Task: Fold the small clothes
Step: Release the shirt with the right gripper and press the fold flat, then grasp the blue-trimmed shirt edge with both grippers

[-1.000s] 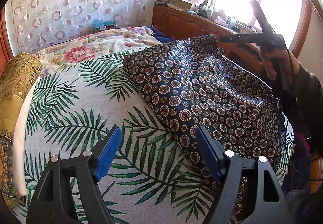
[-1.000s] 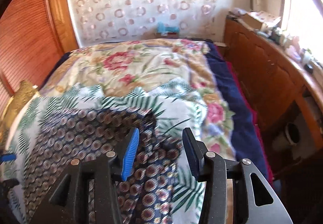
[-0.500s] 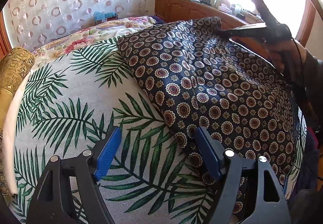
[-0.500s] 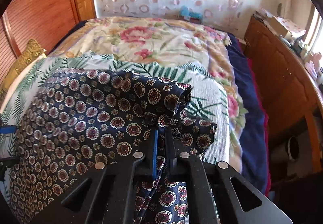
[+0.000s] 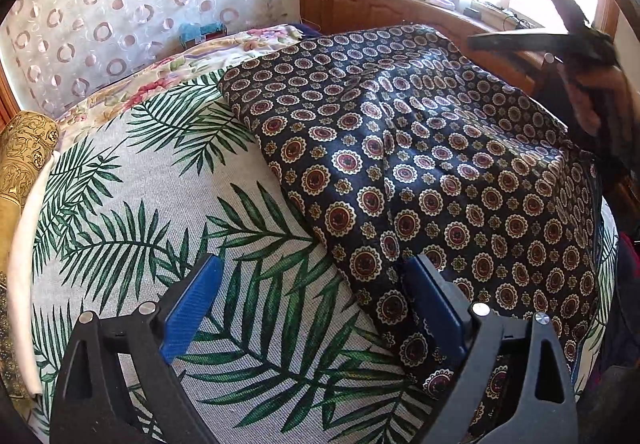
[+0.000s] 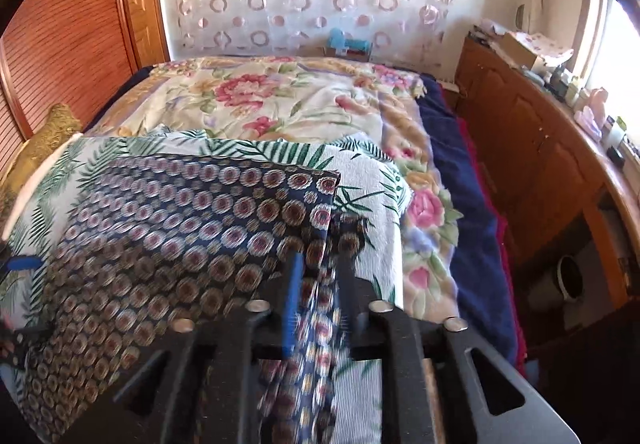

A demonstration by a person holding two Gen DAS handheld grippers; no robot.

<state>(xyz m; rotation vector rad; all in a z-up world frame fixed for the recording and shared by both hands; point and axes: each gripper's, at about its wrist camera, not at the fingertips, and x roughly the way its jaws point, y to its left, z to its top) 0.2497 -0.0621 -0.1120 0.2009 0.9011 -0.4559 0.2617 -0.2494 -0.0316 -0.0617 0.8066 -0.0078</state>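
One fold appears made: the navy medallion-print garment (image 5: 420,164) lies doubled on the palm-leaf cloth (image 5: 140,204), its folded edge straight and its far corner square; further folds and final smoothing are judged to remain, since the piece is broad relative to that cloth. Relative to the garment, the left gripper (image 5: 312,308) hovers at the near left edge; its jaws have just been opening and stand wide apart, with only the garment's edge below them and nothing pressed. The right gripper (image 6: 316,284) sits at the garment's far right corner; its jaws have just been parting, narrowly, with a hanging strip of the fabric between them, apparently unclamped; motion blur limits certainty. Fabric reads thin, supple, slightly glossy; shallow creases cross its middle. Beyond the garment lies a soft floral quilt (image 6: 280,104); a gold embroidered cushion (image 5: 24,156) sits left.
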